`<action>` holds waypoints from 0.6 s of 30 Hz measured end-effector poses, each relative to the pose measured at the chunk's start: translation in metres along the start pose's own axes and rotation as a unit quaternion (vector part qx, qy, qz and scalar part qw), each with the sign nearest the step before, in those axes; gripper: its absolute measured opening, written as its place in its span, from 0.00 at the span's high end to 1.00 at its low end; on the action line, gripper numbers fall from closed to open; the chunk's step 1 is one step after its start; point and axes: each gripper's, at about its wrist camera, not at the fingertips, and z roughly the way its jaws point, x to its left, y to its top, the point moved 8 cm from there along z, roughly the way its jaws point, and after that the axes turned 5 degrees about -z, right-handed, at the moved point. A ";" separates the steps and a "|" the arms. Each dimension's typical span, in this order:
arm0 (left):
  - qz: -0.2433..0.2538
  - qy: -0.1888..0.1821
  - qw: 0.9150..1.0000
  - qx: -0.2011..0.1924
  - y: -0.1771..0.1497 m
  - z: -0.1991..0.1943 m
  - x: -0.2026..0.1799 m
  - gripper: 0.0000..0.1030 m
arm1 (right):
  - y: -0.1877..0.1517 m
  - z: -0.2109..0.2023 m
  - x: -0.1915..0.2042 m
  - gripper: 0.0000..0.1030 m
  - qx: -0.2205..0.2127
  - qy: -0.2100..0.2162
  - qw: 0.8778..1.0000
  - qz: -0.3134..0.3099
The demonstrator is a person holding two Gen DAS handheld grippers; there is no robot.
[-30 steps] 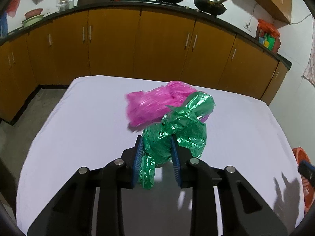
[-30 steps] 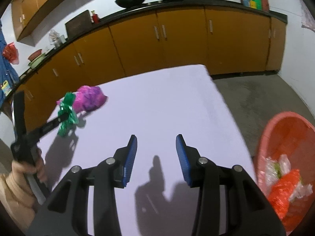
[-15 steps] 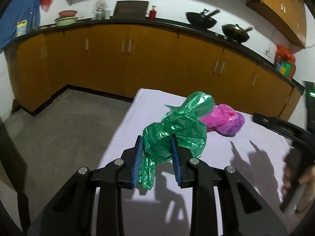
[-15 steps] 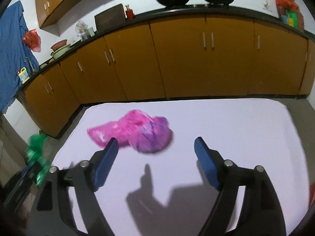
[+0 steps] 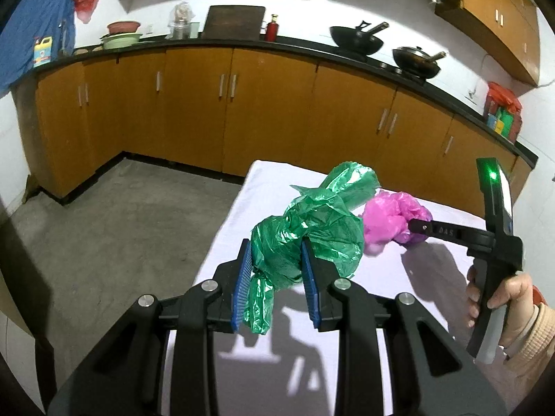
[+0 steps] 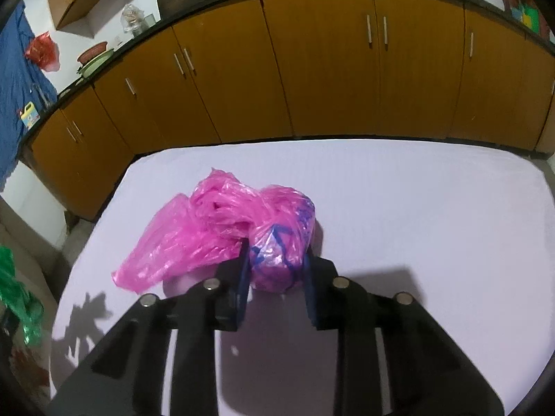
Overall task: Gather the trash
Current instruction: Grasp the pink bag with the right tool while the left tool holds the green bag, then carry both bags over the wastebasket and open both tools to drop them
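Note:
My left gripper is shut on a crumpled green plastic bag and holds it above the left end of the white table. A crumpled pink plastic bag lies on the table. My right gripper has its blue pads on both sides of the bag's knotted end and is closed on it. In the left wrist view the pink bag lies behind the green one, with the right gripper reaching into it. The green bag also shows at the left edge of the right wrist view.
Orange kitchen cabinets under a black counter run behind the table. Pans and bowls stand on the counter. Grey concrete floor lies left of the table. The hand holding the right gripper is at the right.
The right gripper moved forward to the pink bag and closed around its knotted end. The left gripper kept hold of the green bag and turned slightly.

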 end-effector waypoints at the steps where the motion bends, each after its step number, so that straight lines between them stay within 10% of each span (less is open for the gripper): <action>1: 0.005 -0.004 1.000 0.000 -0.001 -0.002 -0.006 0.72 | -0.003 -0.006 -0.004 0.76 -0.002 -0.002 1.000 0.001; 18: 0.093 -0.138 0.986 0.010 -0.030 -0.054 -0.186 0.72 | -0.098 -0.264 -0.160 0.76 -0.100 -0.119 0.983 0.094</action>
